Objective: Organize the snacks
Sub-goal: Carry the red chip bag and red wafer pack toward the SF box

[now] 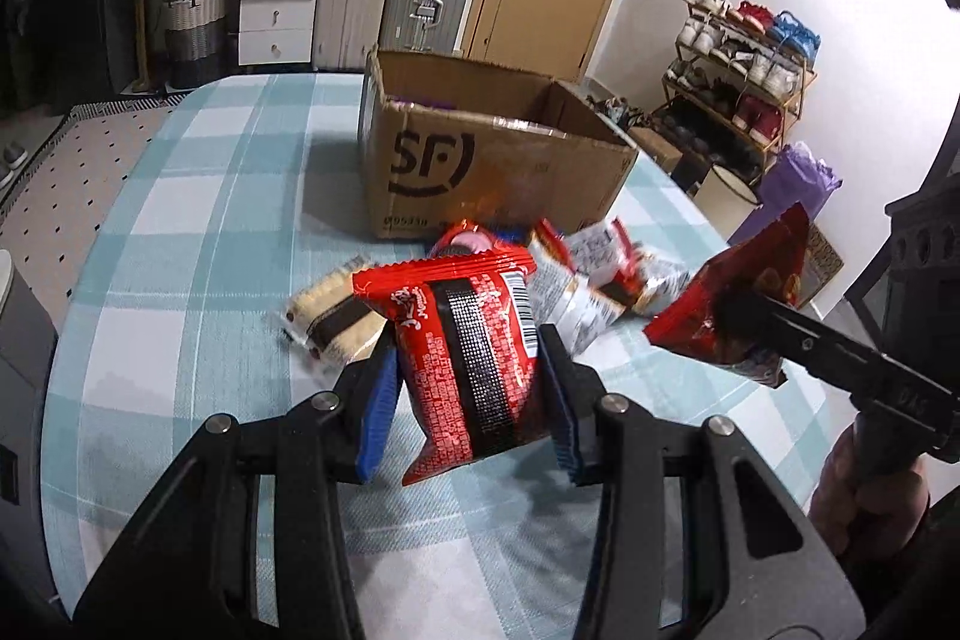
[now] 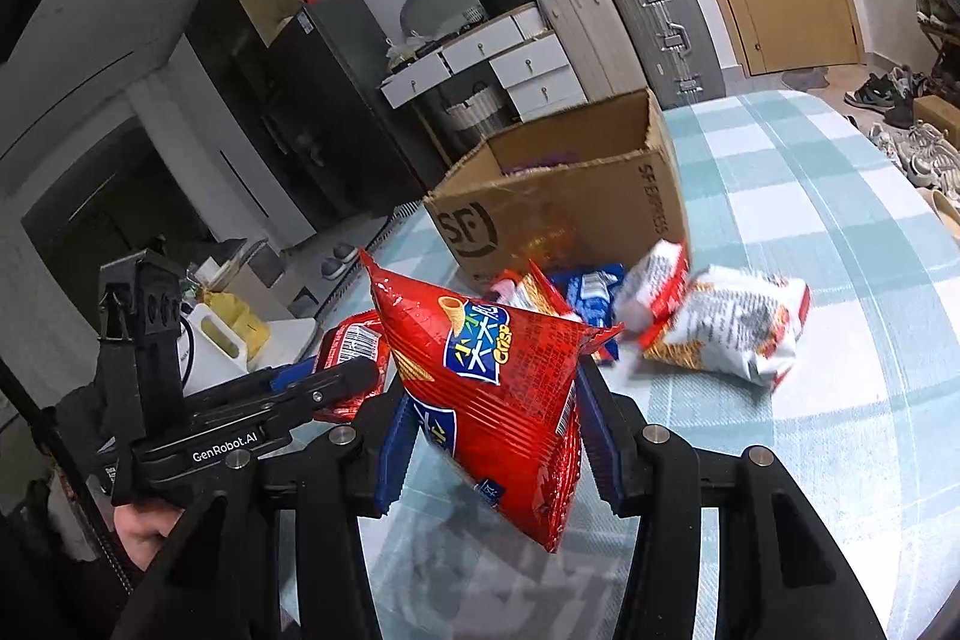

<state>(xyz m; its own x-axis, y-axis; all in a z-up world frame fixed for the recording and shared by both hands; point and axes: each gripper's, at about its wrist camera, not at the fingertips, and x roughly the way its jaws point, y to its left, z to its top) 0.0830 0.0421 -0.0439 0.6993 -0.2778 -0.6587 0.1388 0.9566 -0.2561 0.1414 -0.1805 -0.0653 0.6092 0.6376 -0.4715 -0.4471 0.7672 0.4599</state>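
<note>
Your left gripper (image 1: 474,370) has its blue-padded fingers (image 1: 378,412) clamped on a shiny red snack packet with a black dotted stripe (image 1: 474,358), held clear of the teal-and-white checked tablecloth (image 1: 210,232). Your right gripper (image 2: 492,430) is likewise closed on a glossy red crisp bag with a blue label (image 2: 492,376), also off the cloth. Beyond them a loose pile of white-and-red packets (image 2: 720,322) and a cream-and-brown biscuit pack (image 1: 336,322) lies on the cloth. Just behind the pile stands the open brown cardboard box printed SF (image 1: 480,160).
</note>
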